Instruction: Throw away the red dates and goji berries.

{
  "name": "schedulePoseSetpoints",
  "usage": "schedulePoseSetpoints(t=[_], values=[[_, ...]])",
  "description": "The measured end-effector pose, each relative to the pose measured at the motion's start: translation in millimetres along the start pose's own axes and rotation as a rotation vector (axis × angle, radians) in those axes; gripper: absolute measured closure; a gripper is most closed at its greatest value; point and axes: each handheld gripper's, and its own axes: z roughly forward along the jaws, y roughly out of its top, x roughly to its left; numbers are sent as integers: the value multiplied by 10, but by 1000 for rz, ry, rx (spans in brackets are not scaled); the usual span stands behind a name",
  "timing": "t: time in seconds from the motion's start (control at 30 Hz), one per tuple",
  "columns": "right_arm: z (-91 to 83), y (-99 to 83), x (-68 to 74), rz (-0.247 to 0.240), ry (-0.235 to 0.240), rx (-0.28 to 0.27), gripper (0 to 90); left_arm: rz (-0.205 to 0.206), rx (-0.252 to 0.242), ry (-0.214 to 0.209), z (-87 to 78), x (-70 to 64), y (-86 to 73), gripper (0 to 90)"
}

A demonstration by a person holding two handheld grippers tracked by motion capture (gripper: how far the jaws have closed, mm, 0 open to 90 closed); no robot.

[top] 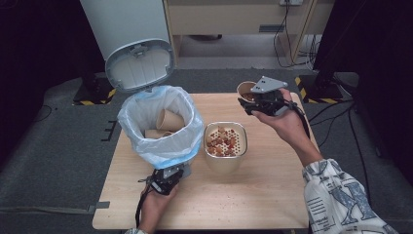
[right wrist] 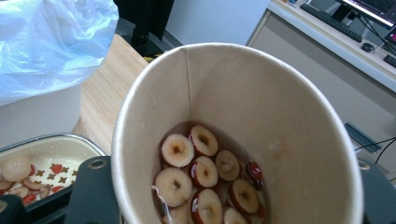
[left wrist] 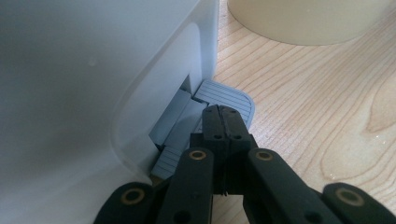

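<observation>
A white pedal bin [top: 163, 153] lined with a pale blue bag stands on the left of the wooden table [top: 272, 190], its lid [top: 140, 66] raised. Paper cups [top: 169, 119] lie inside. My left gripper [top: 165, 181] is low at the bin's front. In the left gripper view its jaws [left wrist: 223, 112] are shut, tips resting on the grey foot pedal [left wrist: 231, 95]. My right gripper [top: 254, 100] is shut on a paper cup [top: 245, 89] held above the table's far right. The cup [right wrist: 261, 107] holds sliced red dates [right wrist: 201, 177] in liquid.
A cream container [top: 225, 165] with a perforated insert full of date slices [top: 223, 141] stands mid-table, right of the bin; its rim [right wrist: 51, 139] shows below the cup. The bin's bag [right wrist: 51, 42] is at the left. Cables and stands sit beyond the table.
</observation>
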Motion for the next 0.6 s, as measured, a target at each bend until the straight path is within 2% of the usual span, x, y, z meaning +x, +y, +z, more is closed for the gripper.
schedulePoseSetpoints(t=[0.13,0.27,0.37,0.4,0.5,0.6], values=[[10,-3,9,7,0,0,372,3,5,0,-4,6,1,898],[17,3,62,-12,21,-3,371,-3,-1,1,0,0,-1,898],[21,0,73,-19,14,-3,370,-4,0,2,-1,0,-1,898],[17,5,80,-22,12,-4,371,10,0,2,-1,9,2,898],[13,22,117,-56,3,-5,369,27,6,-14,0,25,6,898],[8,33,130,-86,-2,-1,366,18,0,-8,3,16,4,898]])
